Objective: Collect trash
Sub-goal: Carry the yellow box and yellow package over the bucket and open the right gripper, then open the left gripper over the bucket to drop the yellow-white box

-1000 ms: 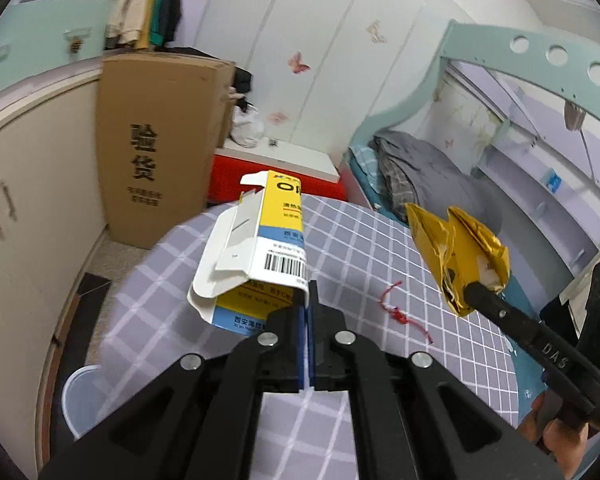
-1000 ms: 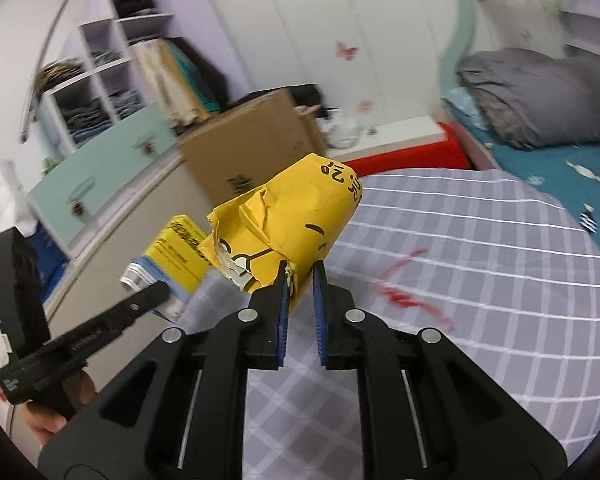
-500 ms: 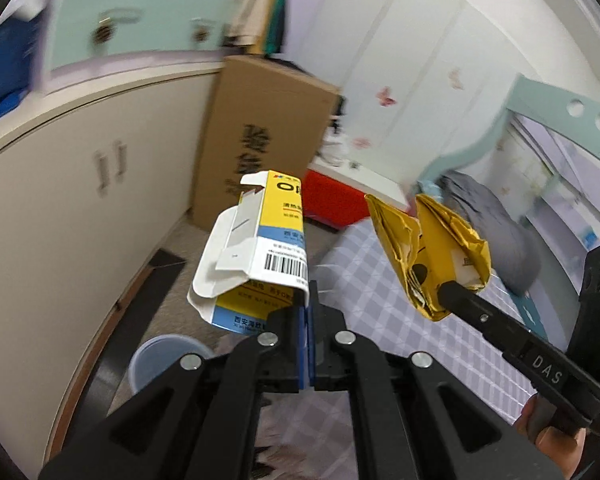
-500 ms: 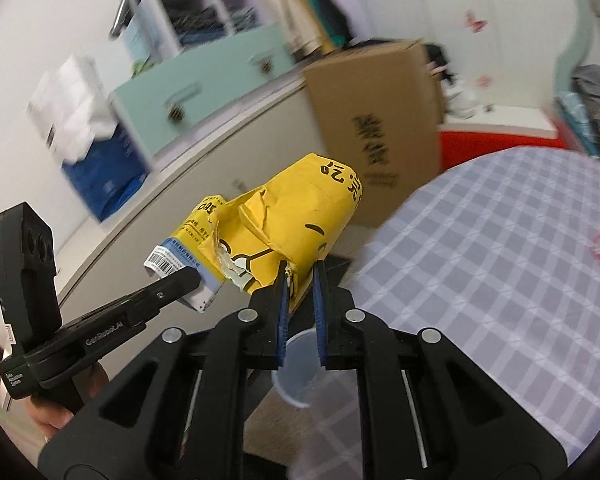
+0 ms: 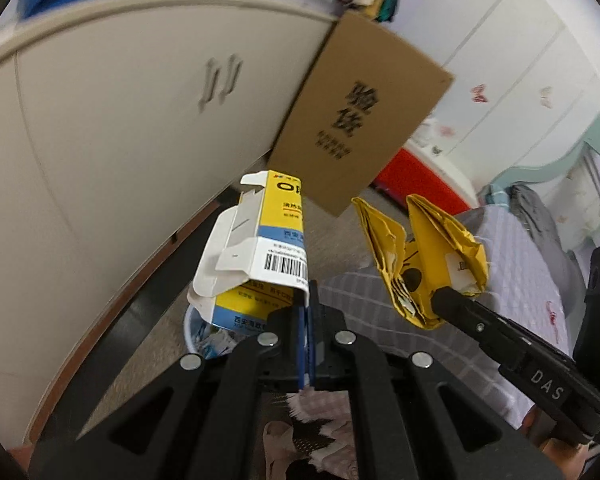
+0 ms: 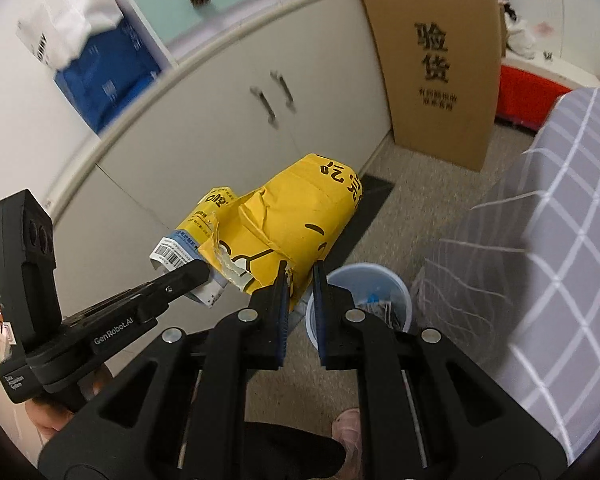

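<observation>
My left gripper (image 5: 307, 312) is shut on a flattened yellow, blue and white carton (image 5: 260, 248), held in the air above a pale blue trash bin (image 5: 204, 336) on the floor. My right gripper (image 6: 300, 280) is shut on a crumpled yellow paper bag (image 6: 300, 216), just left of and above the same bin (image 6: 364, 300), which holds some wrappers. In the left wrist view the yellow bag (image 5: 424, 256) hangs to the right of the carton. In the right wrist view the carton (image 6: 192, 240) and the left gripper's fingers (image 6: 188, 276) sit at the left.
A cream cabinet (image 5: 120, 120) with two handles stands behind the bin. A tall cardboard box (image 6: 436, 60) leans beside it. The table with a grey checked cloth (image 6: 548, 240) is at the right, close to the bin. A dark mat (image 6: 364, 204) lies on the floor.
Both grippers have swung left off the table and tilted down toward the floor, each still holding its item. The bin now lies under them.
</observation>
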`<state>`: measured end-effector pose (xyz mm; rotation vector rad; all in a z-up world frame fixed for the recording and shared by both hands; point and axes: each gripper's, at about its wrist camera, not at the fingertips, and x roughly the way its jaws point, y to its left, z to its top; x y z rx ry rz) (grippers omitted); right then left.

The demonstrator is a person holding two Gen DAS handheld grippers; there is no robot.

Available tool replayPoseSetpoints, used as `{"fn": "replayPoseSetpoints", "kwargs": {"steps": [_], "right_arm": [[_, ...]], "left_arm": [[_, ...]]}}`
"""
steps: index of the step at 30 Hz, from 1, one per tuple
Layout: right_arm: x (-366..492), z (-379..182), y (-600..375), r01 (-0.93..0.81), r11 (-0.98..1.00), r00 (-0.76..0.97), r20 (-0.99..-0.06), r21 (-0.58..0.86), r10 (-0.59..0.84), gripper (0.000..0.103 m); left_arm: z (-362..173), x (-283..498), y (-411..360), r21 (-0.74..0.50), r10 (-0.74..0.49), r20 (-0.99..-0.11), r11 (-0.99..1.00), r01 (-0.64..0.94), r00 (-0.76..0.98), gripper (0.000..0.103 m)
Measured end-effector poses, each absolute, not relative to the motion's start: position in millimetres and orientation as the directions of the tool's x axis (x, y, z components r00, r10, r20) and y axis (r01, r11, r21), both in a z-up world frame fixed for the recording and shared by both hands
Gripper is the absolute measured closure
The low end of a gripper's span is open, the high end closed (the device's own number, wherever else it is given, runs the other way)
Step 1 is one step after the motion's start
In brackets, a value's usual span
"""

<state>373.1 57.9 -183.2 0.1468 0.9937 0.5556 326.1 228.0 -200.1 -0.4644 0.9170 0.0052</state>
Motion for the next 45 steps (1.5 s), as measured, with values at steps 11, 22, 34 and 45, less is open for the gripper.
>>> {"fn": "replayPoseSetpoints", "kwargs": {"steps": [11, 22, 34, 45], "right_arm": [[413, -246, 78, -0.341, 0.894, 0.324, -0.856, 0.292, 0.403, 0.046], [404, -221, 60, -0.370, 0.893, 0.382, -0.834, 0.258, 0.399, 0.041], [402, -204, 44, -0.371, 0.899, 0.466, -0.791, 0.232, 0.396, 0.041], [399, -198, 41, -0.368, 0.897, 0.494, -0.765, 0.246, 0.413, 0.039]], "left_arm": [[-261, 350, 252, -0.339, -0.148, -0.851, 0.887, -0.314, 0.503, 0.102], [-285, 366, 239, -0.332, -0.174, -0.881, 0.890, -0.314, 0.440, 0.102], [-272, 375, 215, -0.349, -0.208, -0.876, 0.896, -0.275, 0.436, 0.102], [-261, 386, 204, -0.339, -0.204, -0.873, 0.907, -0.250, 0.443, 0.101]]}}
